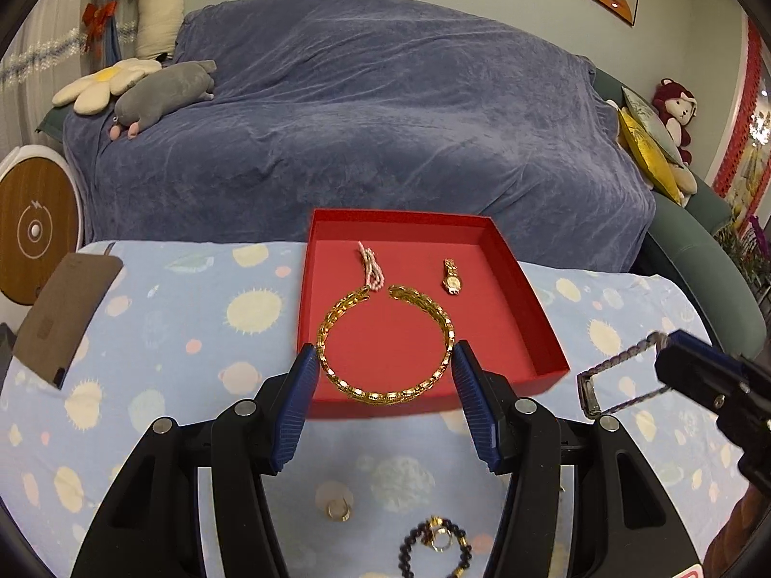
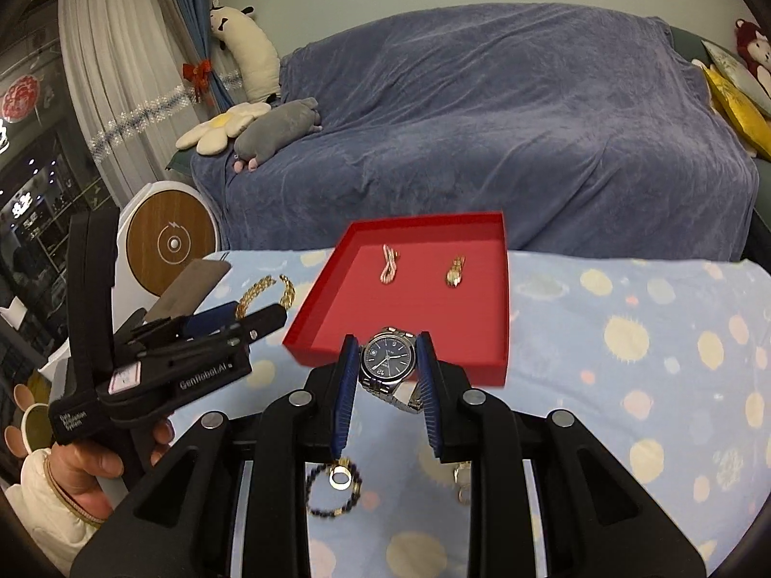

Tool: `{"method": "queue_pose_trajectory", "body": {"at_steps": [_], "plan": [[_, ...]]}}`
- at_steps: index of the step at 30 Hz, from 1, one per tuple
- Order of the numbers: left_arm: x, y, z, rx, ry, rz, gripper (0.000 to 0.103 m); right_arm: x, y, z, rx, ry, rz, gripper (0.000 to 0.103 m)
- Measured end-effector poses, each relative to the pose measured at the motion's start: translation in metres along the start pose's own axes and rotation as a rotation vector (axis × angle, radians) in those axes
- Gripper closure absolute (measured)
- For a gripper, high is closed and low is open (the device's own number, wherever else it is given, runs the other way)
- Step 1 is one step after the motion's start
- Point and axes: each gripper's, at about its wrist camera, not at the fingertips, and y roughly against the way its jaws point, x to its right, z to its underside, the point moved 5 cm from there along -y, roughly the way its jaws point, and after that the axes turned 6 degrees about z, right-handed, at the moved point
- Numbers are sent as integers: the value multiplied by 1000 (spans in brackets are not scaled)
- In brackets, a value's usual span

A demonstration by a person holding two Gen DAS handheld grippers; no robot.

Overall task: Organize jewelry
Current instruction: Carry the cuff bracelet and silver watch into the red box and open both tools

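Note:
A red tray [image 1: 525, 322] [image 2: 496, 366] sits on the spotted blue cloth and holds a pink bead strand [image 1: 370, 267] [image 2: 388, 265] and a small gold watch [image 1: 452, 278] [image 2: 454, 272]. My left gripper [image 1: 385, 354] is shut on a gold chain bracelet [image 1: 385, 392], held over the tray's near edge; the bracelet also shows in the right wrist view [image 2: 262, 291]. My right gripper [image 2: 388, 351] is shut on a silver watch with a blue dial [image 2: 389, 355], just before the tray's near rim; its band shows in the left wrist view [image 1: 619, 375].
A dark bead bracelet with a gold ring [image 1: 436, 546] [image 2: 337, 486] and a small gold ring [image 1: 337, 510] lie on the cloth near me. A brown card [image 1: 65, 313] lies at the left. A blue-covered sofa [image 1: 376, 111] stands behind the table.

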Motion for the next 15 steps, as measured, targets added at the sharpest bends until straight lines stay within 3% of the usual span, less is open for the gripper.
{"method": "queue_pose_trajectory", "body": {"at_steps": [7, 11, 15], "plan": [[-10, -71, -41, -48, 24, 33, 48, 11, -79, -48, 12, -22, 21, 79], [-16, -113, -43, -99, 50, 29, 48, 20, -125, -47, -18, -23, 50, 79], [-22, -149, -29, -177, 59, 20, 48, 31, -167, -29, -104, -32, 64, 79]]}}
